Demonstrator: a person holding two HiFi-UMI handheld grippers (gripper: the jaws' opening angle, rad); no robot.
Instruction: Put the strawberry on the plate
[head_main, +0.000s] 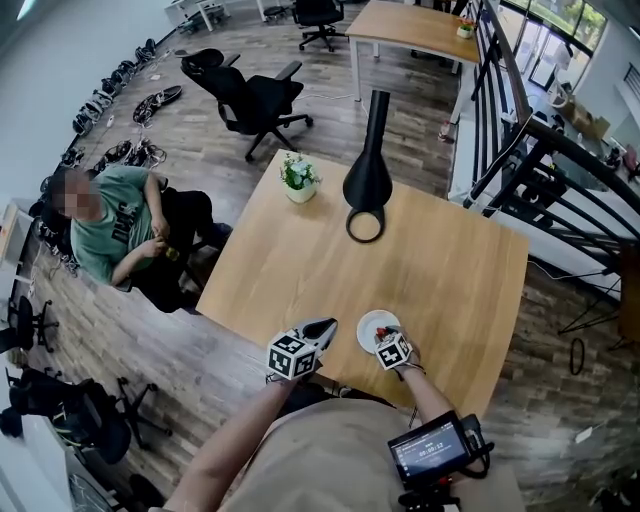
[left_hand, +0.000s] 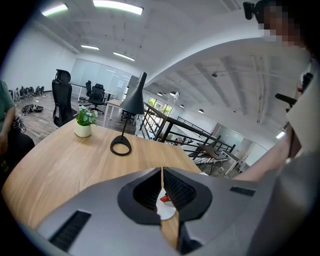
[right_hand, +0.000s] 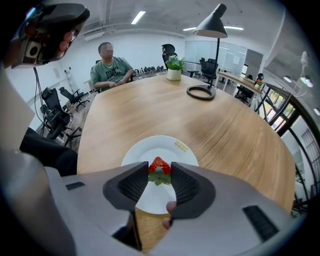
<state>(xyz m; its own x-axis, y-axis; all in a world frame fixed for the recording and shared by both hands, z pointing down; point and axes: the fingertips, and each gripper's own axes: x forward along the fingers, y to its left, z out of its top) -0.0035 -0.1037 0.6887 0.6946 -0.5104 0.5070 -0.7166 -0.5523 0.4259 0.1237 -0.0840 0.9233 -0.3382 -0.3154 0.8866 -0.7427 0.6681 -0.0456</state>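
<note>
A small white plate (right_hand: 161, 146) lies near the front edge of the wooden table (head_main: 420, 260). My right gripper (right_hand: 160, 169) is over it, shut on a red strawberry (right_hand: 158, 163) with green leaves, held between the pad tips. Whether the fruit touches the plate I cannot tell. In the head view the plate (head_main: 371, 323) and strawberry (head_main: 388, 331) sit just ahead of the right gripper (head_main: 393, 346). My left gripper (head_main: 322, 328) hovers to the plate's left, jaws closed to a thin slit and empty. Through the left gripper (left_hand: 162, 172) I glimpse the strawberry (left_hand: 164, 198) and the plate (left_hand: 168, 210).
A black desk lamp (head_main: 368, 175) with a ring base and a small potted plant (head_main: 299, 178) stand at the table's far side. A person (head_main: 115, 225) sits off the left edge. A black office chair (head_main: 250, 100) stands beyond. A railing (head_main: 520, 150) runs along the right.
</note>
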